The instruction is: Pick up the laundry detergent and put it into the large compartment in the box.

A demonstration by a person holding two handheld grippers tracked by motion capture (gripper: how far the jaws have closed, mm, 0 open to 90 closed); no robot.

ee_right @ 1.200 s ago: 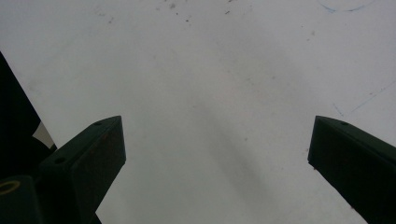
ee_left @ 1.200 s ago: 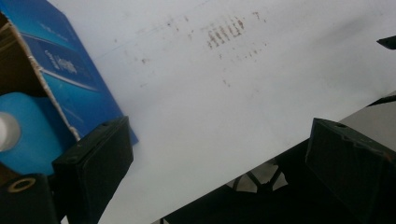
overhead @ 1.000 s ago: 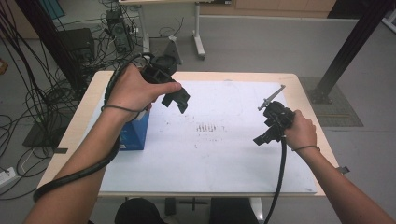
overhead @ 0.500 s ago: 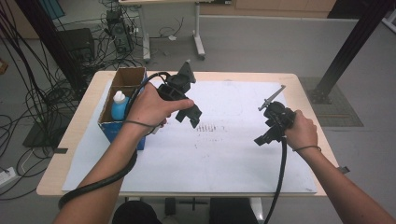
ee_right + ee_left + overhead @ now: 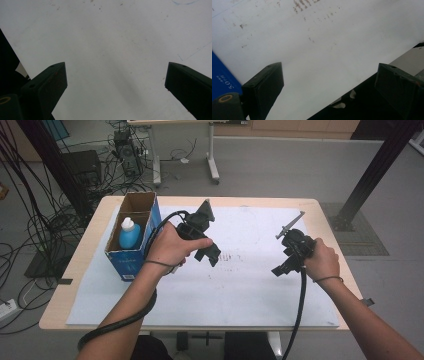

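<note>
My left gripper hangs over the middle of the white sheet, to the right of an open blue box. Inside the box stands a blue bottle with a white cap. In the left gripper view the jaws of the left gripper are spread wide with only the sheet between them, and a corner of the blue box shows at the left. My right gripper is held above the sheet's right part. In its own view the right gripper is open over bare sheet.
The sheet covers most of a wooden table. Faint ink marks sit near the sheet's middle. Beyond the table, cables and equipment lie on the floor, and a black post rises at the far right.
My left hand and gripper have moved right, away from the blue box, which now shows with the bottle in it. The right gripper has stayed in place.
</note>
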